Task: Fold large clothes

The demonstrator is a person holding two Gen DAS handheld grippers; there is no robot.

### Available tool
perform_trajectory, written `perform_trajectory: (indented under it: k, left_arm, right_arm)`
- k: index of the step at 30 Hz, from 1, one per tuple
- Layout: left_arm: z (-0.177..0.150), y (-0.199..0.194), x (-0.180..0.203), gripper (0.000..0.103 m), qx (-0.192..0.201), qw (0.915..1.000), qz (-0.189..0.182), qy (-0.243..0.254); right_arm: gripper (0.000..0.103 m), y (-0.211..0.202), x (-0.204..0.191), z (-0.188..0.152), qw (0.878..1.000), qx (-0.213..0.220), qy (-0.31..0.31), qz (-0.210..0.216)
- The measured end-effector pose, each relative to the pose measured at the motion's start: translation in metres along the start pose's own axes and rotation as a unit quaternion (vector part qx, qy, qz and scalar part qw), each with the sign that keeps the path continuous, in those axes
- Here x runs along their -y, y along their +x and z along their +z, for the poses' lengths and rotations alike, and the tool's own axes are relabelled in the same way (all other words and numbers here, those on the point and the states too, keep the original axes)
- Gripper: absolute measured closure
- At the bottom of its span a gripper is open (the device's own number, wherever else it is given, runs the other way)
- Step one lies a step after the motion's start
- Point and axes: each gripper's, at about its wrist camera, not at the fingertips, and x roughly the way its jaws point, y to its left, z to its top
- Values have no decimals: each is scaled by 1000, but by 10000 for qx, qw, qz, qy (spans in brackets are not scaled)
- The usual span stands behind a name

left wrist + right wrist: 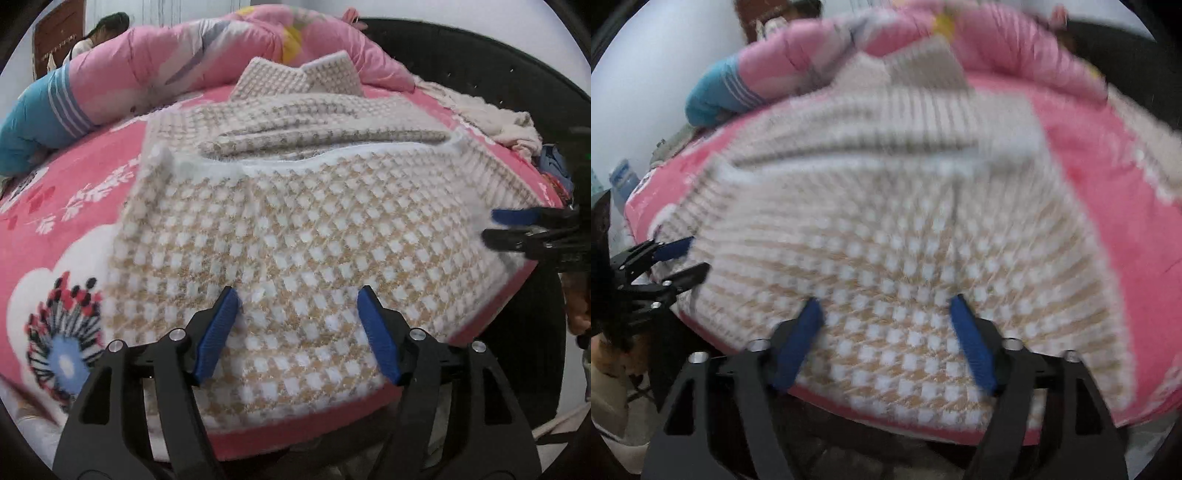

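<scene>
Pink bedspread (74, 229): carried my checked knit coat (295, 240), hem at its near edge.
Left gripper (297, 299): my jaws spread, empty.
Right gripper (886, 306): likewise spread.

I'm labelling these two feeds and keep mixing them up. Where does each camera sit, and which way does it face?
Left wrist view: sits on the left gripper, looking down over its blue fingers at the folded checked sweater on the pink bedspread; the right gripper shows at the right edge.
Right wrist view: sits on the right gripper, aimed down at the same sweater, blurred; the left gripper shows at the left edge.
Shared: sweater, bedspread, pink quilt behind it, both grippers.
</scene>
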Motion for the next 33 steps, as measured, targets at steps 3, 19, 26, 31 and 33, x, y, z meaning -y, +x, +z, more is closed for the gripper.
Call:
perform_trajectory:
  k: [3,19,26,31,33]
  left_arm:
    - [9,-4,5,37,-52,9998,155,89]
    - [39,-11,-46,24,-43,9942,317,-1030]
    - [97,-34,-60,20,416,9912,423,-1186]
    - [151,-30,-70,20,492,9891,295,-1358]
    - [175,-20,-73,20,507,9876,140,-1479]
  right_arm:
    - [26,-13,-4,6,9999,-11,-74,-91]
    - [19,-14,31,25,9986,-217,479,1]
    - [18,-48,32,84,9987,223,133,443]
    - [17,-41,43,149,9968,350,16,715]
    - [17,-33,52,183,9949,412,136,912]
